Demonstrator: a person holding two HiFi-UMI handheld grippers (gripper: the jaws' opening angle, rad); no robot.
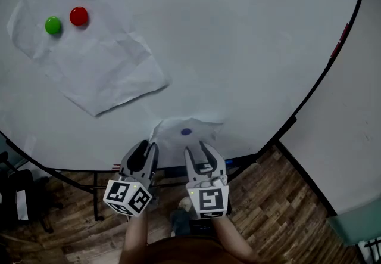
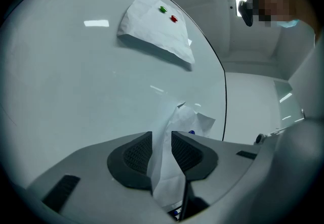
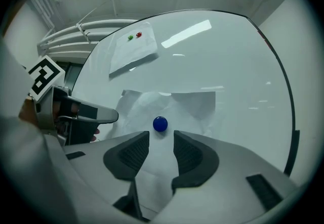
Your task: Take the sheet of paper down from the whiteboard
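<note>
A small crumpled white sheet (image 1: 169,130) hangs at the bottom edge of the whiteboard (image 1: 238,48), pinned by a blue magnet (image 1: 186,132). My left gripper (image 1: 147,148) is shut on the sheet's left edge; in the left gripper view the sheet (image 2: 185,119) runs up between the pads of the left gripper (image 2: 161,139). My right gripper (image 1: 201,146) is open just below the magnet. In the right gripper view the blue magnet (image 3: 160,124) sits right ahead of the right gripper's (image 3: 161,142) gap, with the sheet (image 3: 187,104) behind it.
A larger wrinkled sheet (image 1: 101,60) hangs at the upper left under a green magnet (image 1: 53,25) and a red magnet (image 1: 78,16). A red marker (image 1: 339,39) lies along the board's right frame. Below the board are stand legs (image 1: 95,197) and wooden floor (image 1: 280,209).
</note>
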